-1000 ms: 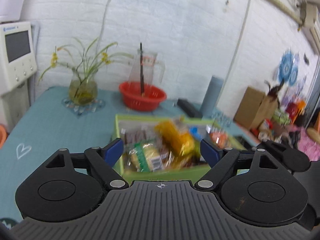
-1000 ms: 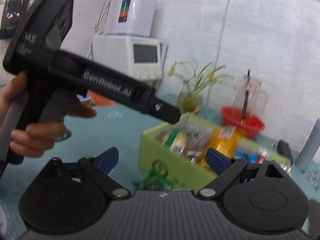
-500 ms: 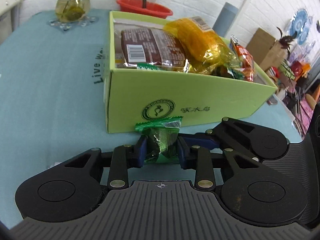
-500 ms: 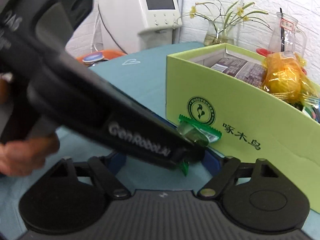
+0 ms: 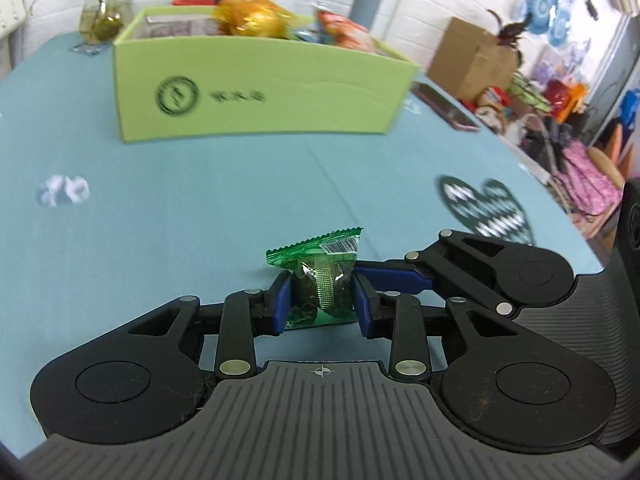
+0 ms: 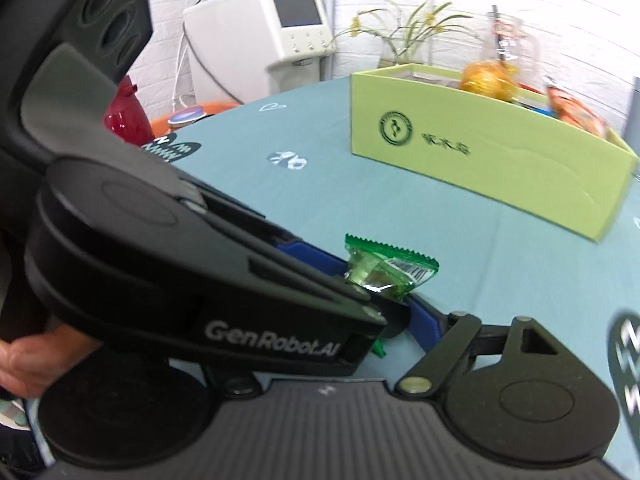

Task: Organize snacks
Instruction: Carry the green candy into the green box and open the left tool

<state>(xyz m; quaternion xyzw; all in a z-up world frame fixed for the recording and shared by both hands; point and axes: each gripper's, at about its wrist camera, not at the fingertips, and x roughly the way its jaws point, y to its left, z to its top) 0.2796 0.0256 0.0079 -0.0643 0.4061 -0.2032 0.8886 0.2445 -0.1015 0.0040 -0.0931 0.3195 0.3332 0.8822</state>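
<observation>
Farther from the green box (image 5: pixel 256 88) now, left claw (image 5: pixel 320 296) pinches the green candy (image 5: pixel 322 276); right claw's state unclear.

snack packet (image 5: pixel 320 276): glossy green foil | box (image 5: pixel 260 92): matt green cardboard | tablecloth (image 5: pixel 180 208): teal cloth

**Green snack packet pinched upright; box of snacks at top of frame**

A small green snack packet (image 5: pixel 320 280), glossy with zigzag-crimped ends and a barcode near its top seal, stands upright in the lower centre of the left wrist view, pressed between blue pads. In the right wrist view it (image 6: pixel 386 274) sits centre frame, tilted. The lime-green snack box (image 5: pixel 260 92), printed with a round dark logo, lies across the upper centre, open-topped. A yellow-orange bag (image 5: pixel 250 18) and an orange-red packet (image 5: pixel 340 30) stick out above its rim.
</observation>
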